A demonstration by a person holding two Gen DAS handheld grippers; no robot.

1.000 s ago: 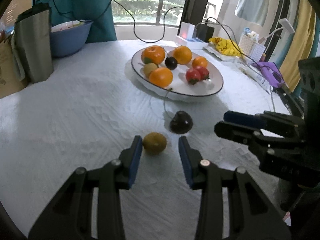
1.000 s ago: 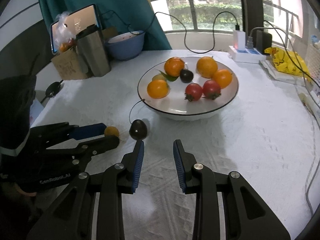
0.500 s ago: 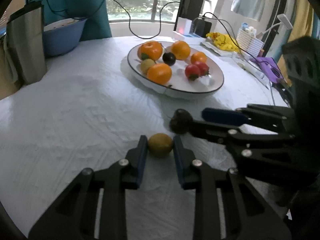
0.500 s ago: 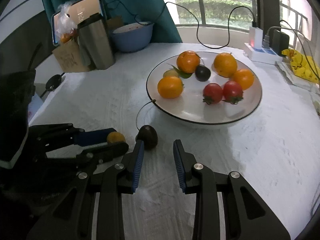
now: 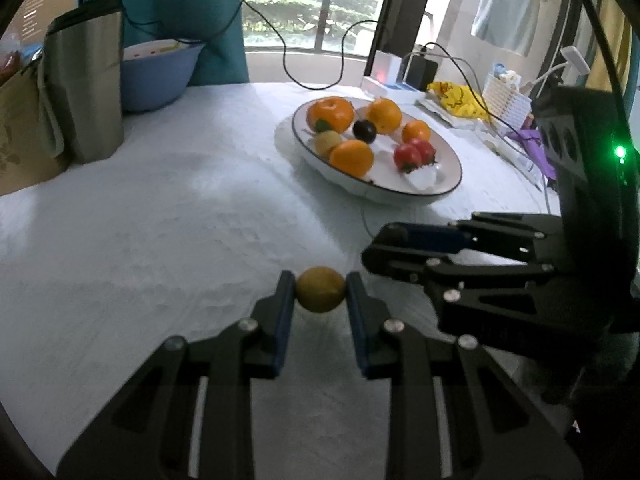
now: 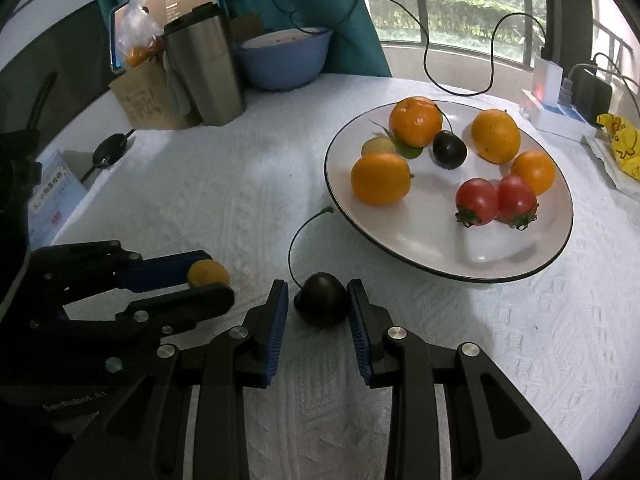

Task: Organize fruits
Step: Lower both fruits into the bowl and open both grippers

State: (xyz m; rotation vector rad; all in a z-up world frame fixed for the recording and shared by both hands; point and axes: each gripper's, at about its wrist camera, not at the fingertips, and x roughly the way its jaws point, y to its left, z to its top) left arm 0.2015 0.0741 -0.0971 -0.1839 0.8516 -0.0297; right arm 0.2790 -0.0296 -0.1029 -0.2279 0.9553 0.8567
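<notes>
- White plate (image 6: 556,252) on the cloth, already loaded with oranges and tomatoes.
- Dark cherry (image 6: 322,298) just short of the plate, between the right gripper (image 6: 320,312) pads, seemingly not yet pinched; smooth, soft-skinned, best taken across the middle.
- Small yellow fruit (image 5: 320,289) clenched in the left gripper (image 5: 320,308); light, round, slip-prone.

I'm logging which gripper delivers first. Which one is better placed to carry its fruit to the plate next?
Left, probably. The left gripper is already shut on the small yellow fruit. The right gripper only straddles the dark cherry, a gap showing at one pad, though it sits nearer the plate.
</notes>
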